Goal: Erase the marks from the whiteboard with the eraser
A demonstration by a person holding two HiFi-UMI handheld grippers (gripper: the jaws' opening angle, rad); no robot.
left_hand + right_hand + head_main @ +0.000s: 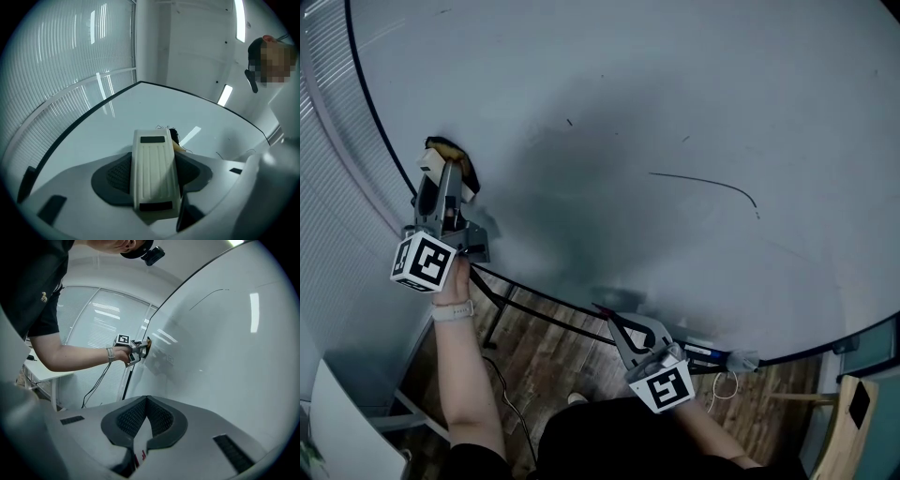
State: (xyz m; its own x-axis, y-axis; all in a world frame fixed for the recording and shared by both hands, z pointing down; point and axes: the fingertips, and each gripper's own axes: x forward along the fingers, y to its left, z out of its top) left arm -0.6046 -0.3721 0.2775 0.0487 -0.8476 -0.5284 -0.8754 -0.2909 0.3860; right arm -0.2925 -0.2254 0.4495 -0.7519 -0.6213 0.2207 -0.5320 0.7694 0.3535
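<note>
Head view: item 1, whiteboard (675, 84): large, smooth, glossy, pale grey-white, thin dark frame, standing upright. Item 2, eraser (450, 155): oblong block, cream ribbed plastic back, dark worn felt face w/ a yellowish layer. It is pressed to the board near the left edge, long axis in line w/ the jaws and pointing up the board. Item 3, left gripper (442, 187): clamped on the eraser, one jaw each side of the block; in the left gripper view the ribbed back fills the gap. Item 4, right gripper (628, 330): jaws pinched together, nothing btwn them. It hangs low by the board's bottom frame; contact w/ the surface not clear. Item 5, marks: thin dark curved line (705, 181), long axis roughly left-to-right, dipping at its right end; tiny ticks (569, 122) above; broad grey smear (572, 216) mid-board. Key relation: the curved line lies right of the eraser, well apart, w/ the smear in btwn. The right gripper sits nearer the line but is empty, so prob. the left must sweep rightward across the smear to reach it.
</note>
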